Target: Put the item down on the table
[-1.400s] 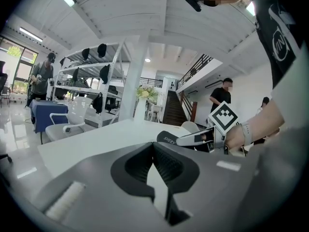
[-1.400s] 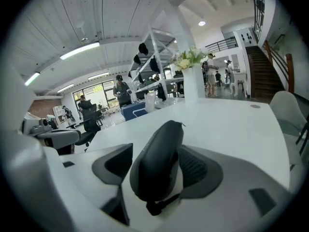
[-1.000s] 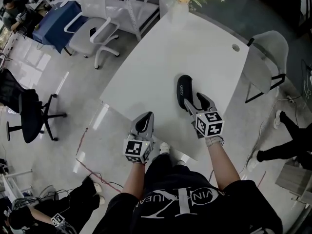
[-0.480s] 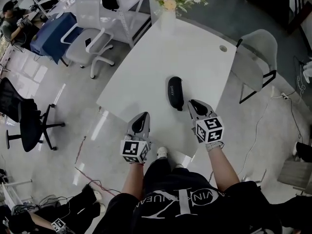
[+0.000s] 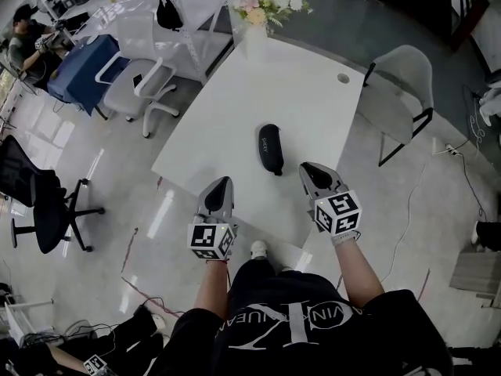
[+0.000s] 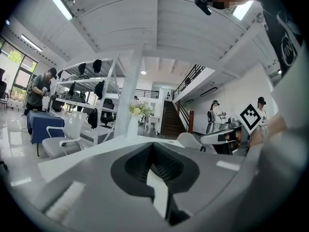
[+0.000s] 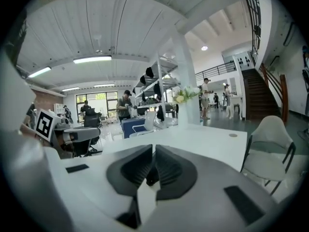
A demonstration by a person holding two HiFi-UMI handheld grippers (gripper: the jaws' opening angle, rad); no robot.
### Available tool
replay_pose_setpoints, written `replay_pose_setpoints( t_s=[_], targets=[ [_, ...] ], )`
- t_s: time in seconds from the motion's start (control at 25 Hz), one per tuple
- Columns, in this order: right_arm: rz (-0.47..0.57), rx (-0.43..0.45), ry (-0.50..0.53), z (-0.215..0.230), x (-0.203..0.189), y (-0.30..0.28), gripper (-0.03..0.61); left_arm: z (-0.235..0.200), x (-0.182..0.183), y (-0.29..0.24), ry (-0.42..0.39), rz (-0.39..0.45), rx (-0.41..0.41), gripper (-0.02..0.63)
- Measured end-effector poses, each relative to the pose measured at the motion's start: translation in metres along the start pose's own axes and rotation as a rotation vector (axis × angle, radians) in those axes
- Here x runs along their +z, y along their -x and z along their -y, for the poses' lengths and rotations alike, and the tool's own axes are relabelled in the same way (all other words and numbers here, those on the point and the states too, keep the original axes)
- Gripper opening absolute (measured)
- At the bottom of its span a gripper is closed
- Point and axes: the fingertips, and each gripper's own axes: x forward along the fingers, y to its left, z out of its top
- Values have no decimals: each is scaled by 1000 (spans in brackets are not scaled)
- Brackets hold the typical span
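Observation:
The black oblong case (image 5: 270, 148) lies flat on the white table (image 5: 313, 92), near the front edge, with nothing touching it. My right gripper (image 5: 307, 168) hovers just to its right and a little nearer to me, jaws together and empty. In the right gripper view the right gripper (image 7: 153, 166) shows its pads (image 7: 169, 166) meeting, with a sliver of the dark case behind the gap. My left gripper (image 5: 223, 182) is off the table's front-left edge, shut and empty. The left gripper view also shows the left gripper (image 6: 153, 164) closed.
A vase of flowers (image 5: 257, 34) stands at the table's far end. A grey chair (image 5: 399, 84) is at the right side, white chairs (image 5: 129, 84) and a black office chair (image 5: 39, 194) are on the left. A small round hole (image 5: 343, 77) is in the tabletop.
The right gripper let go of the black case, closed its jaws and drew back toward me. The case now lies alone on the table. The left gripper stayed shut.

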Motion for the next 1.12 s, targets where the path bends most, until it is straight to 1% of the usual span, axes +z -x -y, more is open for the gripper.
replay_pose_setpoints(
  t_s=[0.24,0.72,0.96,1.12],
  targets=[
    [43,13,13,-4,14,18,26,13,16,5,-21,28,-4,12],
    [115,47,39,-17,36,47,23,31,41,24,-37,78,-2,11],
    [124,65,51,-22,38,58,23,40,43,35,-39,81,0,11],
    [131,72,62,-24,37,67,23,45,44,43,-44,87,18,11]
  ],
)
